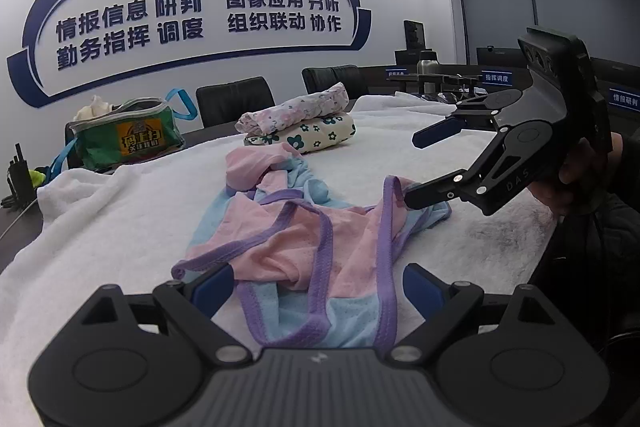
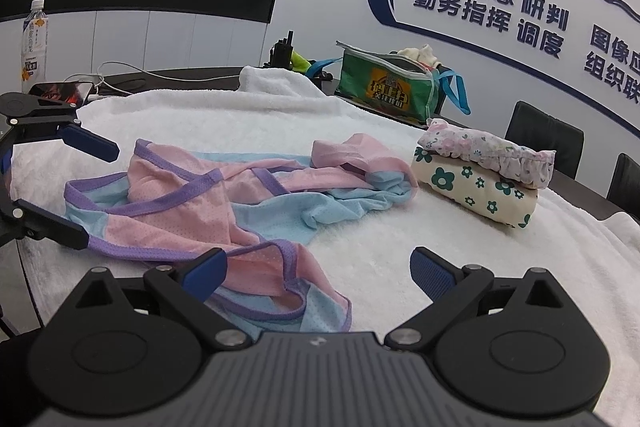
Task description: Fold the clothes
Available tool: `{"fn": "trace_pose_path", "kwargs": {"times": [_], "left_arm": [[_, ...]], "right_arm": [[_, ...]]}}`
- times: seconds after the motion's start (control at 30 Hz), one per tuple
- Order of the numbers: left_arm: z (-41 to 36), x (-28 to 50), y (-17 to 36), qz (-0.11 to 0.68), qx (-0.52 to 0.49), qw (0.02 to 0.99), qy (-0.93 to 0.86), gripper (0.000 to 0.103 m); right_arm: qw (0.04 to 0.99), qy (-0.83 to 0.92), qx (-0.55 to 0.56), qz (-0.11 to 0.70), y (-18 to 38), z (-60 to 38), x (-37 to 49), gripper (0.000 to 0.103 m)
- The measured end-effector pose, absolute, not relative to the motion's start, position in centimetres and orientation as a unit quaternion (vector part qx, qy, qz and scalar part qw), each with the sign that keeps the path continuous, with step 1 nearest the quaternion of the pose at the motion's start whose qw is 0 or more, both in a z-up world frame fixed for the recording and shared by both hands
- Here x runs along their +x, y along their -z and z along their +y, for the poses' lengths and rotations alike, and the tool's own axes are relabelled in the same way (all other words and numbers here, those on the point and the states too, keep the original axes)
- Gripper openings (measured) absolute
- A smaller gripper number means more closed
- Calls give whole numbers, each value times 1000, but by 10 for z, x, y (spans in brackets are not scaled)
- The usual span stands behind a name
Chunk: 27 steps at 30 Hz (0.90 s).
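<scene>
A crumpled pink and light-blue garment (image 1: 304, 235) (image 2: 192, 203) with purple trim lies on a white towel (image 1: 120, 227) (image 2: 400, 247) that covers the table. My left gripper (image 1: 318, 289) (image 2: 86, 193) stands open at the garment's near edge, with cloth lying between its blue pads but not pinched. My right gripper (image 2: 320, 273) (image 1: 424, 167) is also open. In the left wrist view its lower finger sits right at a raised purple strap on the garment's right side. Its left pad (image 2: 208, 275) rests beside the hem.
Two folded floral pieces (image 1: 304, 127) (image 2: 480, 179) are stacked behind the garment. A green bag (image 1: 128, 135) (image 2: 384, 87) stands past the towel, with black chairs (image 1: 236, 103) behind it. A bottle (image 2: 35, 35) and a phone (image 2: 60, 93) sit far left. A hand (image 1: 576, 171) holds the right gripper.
</scene>
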State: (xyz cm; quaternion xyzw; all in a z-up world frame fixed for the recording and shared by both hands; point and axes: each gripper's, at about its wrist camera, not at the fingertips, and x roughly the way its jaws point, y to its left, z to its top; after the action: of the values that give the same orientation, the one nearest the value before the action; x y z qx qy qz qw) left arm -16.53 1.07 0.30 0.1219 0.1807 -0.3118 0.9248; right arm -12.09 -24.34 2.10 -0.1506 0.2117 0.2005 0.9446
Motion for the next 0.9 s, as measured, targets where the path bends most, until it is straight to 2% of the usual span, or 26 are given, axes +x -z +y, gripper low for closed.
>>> {"fn": "trace_pose_path", "kwargs": {"times": [0.9], "left_arm": [[11, -166, -1, 182, 125, 924, 313, 91]], "right_arm": [[943, -206, -156, 210, -22, -239, -123, 100]]}}
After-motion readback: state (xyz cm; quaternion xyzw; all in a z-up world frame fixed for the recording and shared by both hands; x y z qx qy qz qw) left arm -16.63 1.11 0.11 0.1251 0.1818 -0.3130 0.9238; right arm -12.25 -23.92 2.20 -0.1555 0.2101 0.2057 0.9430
